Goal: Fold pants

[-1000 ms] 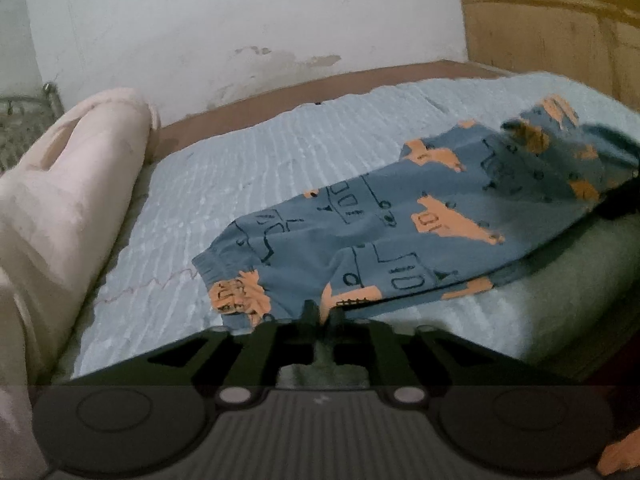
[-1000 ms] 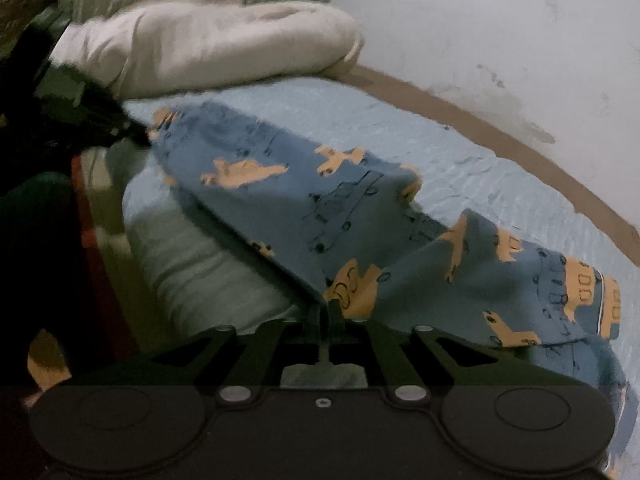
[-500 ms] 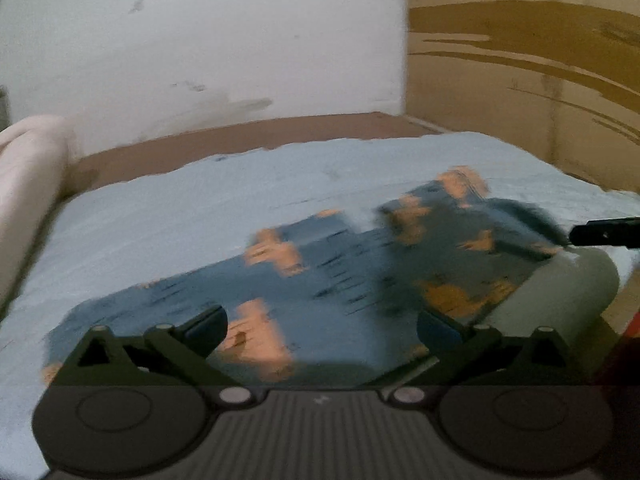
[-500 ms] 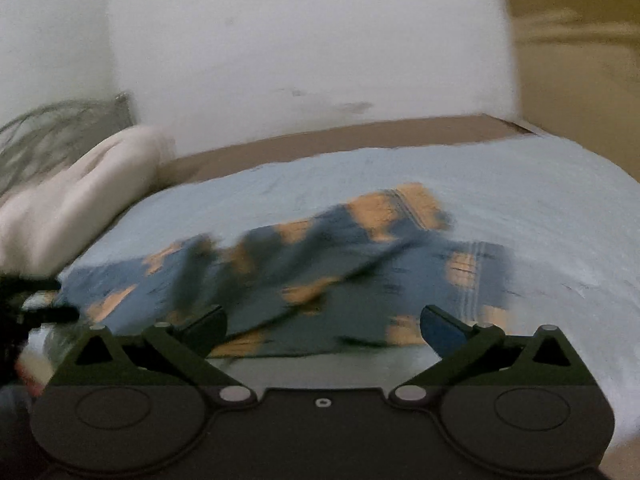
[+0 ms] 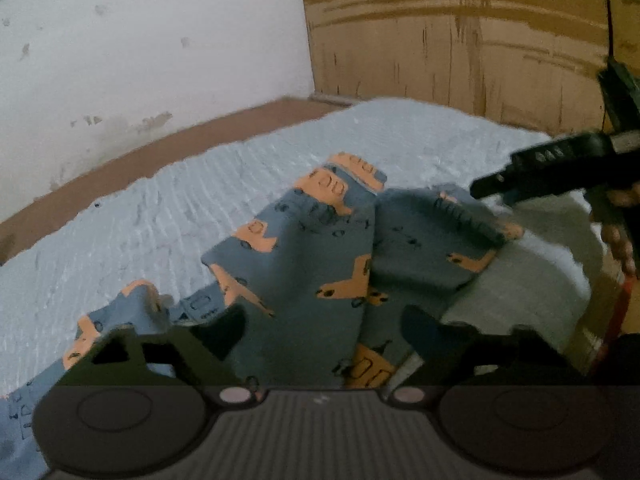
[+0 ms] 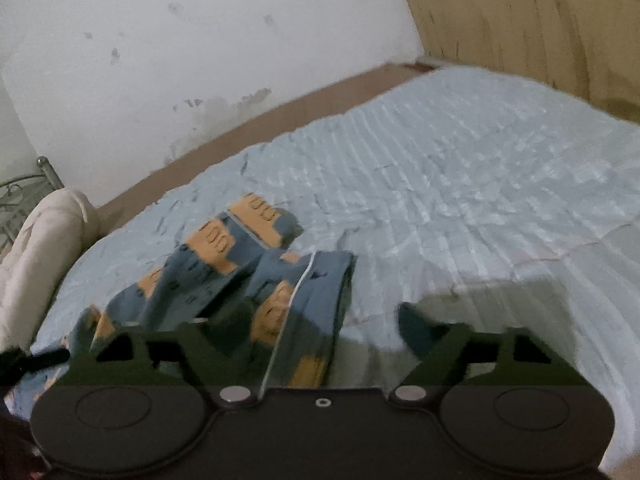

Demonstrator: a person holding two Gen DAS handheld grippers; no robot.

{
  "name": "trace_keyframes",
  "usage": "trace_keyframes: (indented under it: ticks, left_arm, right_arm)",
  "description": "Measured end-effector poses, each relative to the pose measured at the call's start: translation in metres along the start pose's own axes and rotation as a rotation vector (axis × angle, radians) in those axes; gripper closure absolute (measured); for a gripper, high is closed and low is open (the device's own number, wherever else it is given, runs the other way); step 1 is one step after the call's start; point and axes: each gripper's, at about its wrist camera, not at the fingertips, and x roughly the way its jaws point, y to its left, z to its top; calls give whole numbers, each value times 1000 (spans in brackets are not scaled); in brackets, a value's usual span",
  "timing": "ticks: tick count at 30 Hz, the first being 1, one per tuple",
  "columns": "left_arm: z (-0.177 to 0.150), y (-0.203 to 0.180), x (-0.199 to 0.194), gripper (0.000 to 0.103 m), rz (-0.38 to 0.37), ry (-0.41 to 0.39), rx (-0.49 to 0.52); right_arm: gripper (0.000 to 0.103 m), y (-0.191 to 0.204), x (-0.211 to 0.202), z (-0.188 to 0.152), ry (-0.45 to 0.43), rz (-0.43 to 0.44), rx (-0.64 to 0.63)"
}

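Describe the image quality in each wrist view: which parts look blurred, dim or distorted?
Left wrist view: fisheye curves the wall edge, corners vignette black; the patterned pants are fairly sharp, the right gripper entering at the right is dark and soft. Right wrist view: dim, even light; the pants are smeared, the blue bedspread is softly blurred.

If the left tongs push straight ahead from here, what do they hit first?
Most likely the pants: the blue printed fabric lies bunched right between the open left tongs, in front of the light blue bedspread. Depth is unclear, but nothing else shows in that line.
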Motion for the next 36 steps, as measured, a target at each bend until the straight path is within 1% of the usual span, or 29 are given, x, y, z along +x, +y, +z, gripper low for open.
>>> trace_keyframes:
  ticks: [1, 2, 3, 4, 5, 7, 8, 9, 10, 11, 13, 15, 16, 18, 20, 21, 22, 23, 24, 25, 27, 29, 31, 32, 34, 36]
  left_arm:
    - [0, 1, 5, 35, -3, 18, -6]
    - [0, 2, 10, 40, -2, 36, -13]
    - [0, 2, 14, 48, -1, 59, -20]
    - [-1, 5, 17, 54, -6, 77, -23]
    - [-2, 5, 20, 57, -16, 92, -23]
    - [-3, 5, 23, 69, -28, 107, -16]
    - [-4, 6, 23, 71, -32, 109, -12]
    - [-4, 5, 23, 77, -36, 110, -10]
    - [-4, 5, 22, 85, -38, 109, -11]
    - [-4, 5, 22, 87, -39, 109, -15]
    - [-3, 7, 22, 94, -43, 105, -27]
    - [-3, 9, 22, 96, -47, 102, -40]
    - [-3, 10, 21, 97, -46, 102, -44]
    - [-3, 10, 21, 97, -46, 101, -53]
    - [-3, 12, 22, 97, -47, 102, -61]
    - [-3, 12, 22, 98, -47, 101, -64]
    - [-3, 12, 22, 97, -47, 101, -66]
    - [-3, 13, 23, 97, -48, 101, -66]
    - [-2, 12, 23, 97, -48, 102, -66]
    - [-2, 13, 23, 97, -49, 102, -66]
    - [-1, 14, 23, 97, -52, 101, -69]
    - [-1, 14, 21, 98, -53, 100, -75]
    - [-1, 14, 22, 98, -50, 97, -79]
    - [-1, 14, 22, 99, -49, 97, -83]
    - [-1, 15, 22, 99, -47, 98, -91]
    - [-1, 14, 22, 99, -47, 97, -97]
  right_arm:
    - [48, -3, 7, 3, 18, 8, 9]
    - [51, -6, 14, 6, 35, 18, 18]
    - [55, -9, 20, 8, 53, 28, 25]
    - [59, -10, 25, 10, 66, 39, 34]
    - [63, -13, 30, 10, 80, 61, 48]
    - [85, -17, 36, 13, 93, 105, 69]
    - [93, -16, 36, 14, 94, 114, 67]
    - [98, -15, 36, 15, 92, 113, 49]
    - [99, -12, 34, 17, 88, 110, 25]
    - [99, -9, 32, 20, 82, 98, -3]
    - [99, -2, 28, 28, 60, 33, -91]
    - [99, 5, 22, 38, 32, -28, -189]
    - [99, 6, 22, 43, 25, -39, -217]
    - [99, 8, 26, 50, 35, -57, -266]
    - [98, 11, 37, 49, 69, -78, -319]
    - [94, 11, 45, 47, 101, -87, -341]
    - [83, 11, 51, 45, 117, -102, -354]
    - [78, 12, 54, 44, 117, -116, -361]
    - [70, 13, 54, 45, 107, -126, -359]
    - [62, 13, 52, 47, 90, -124, -345]
    - [52, 19, 44, 52, 35, -79, -296]
    - [50, 26, 45, 55, 27, -2, -260]
    - [46, 35, 55, 56, 55, 83, -241]
    - [46, 39, 62, 57, 71, 101, -239]
    - [46, 44, 82, 57, 125, 109, -232]
    - [46, 40, 103, 58, 171, 99, -186]
